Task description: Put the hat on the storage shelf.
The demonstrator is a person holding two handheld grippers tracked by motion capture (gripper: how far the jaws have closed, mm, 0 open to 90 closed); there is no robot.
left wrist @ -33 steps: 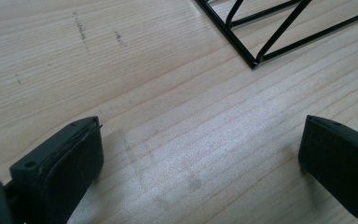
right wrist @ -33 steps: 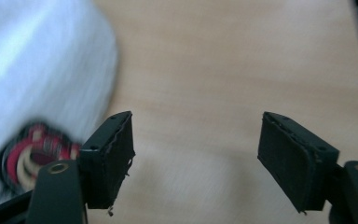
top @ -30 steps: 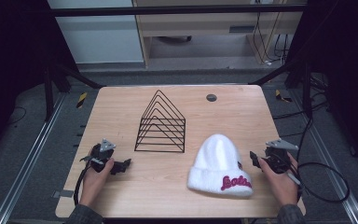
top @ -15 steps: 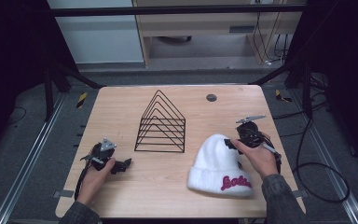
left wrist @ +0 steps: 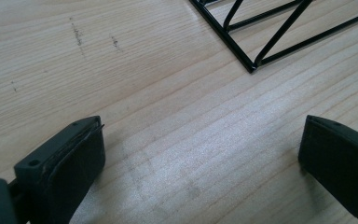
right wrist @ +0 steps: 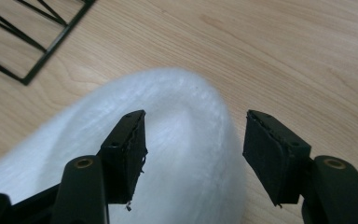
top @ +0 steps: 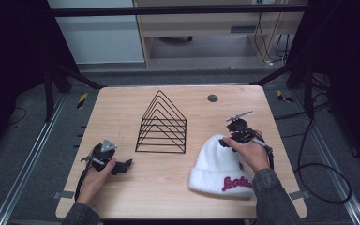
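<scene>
A white knit beanie with red lettering lies flat at the table's front right. My right gripper hovers over its rounded top. In the right gripper view the gripper stands part open; its jaws have just been closing, and the fuzzy crown of the beanie sits between and below them with the pads apart from it. My left gripper rests at the front left, pointing right; in the left gripper view it is wide open over bare wood.
A black wire rack with triangular dividers stands mid-table between the two hands; its corner shows ahead of the left jaws, and the rack shows at the upper left past the right jaws. A small dark disc lies behind.
The right hand has moved from the table's right edge inward and away, onto the beanie's top. Its jaws have narrowed. The left hand has stayed put.
</scene>
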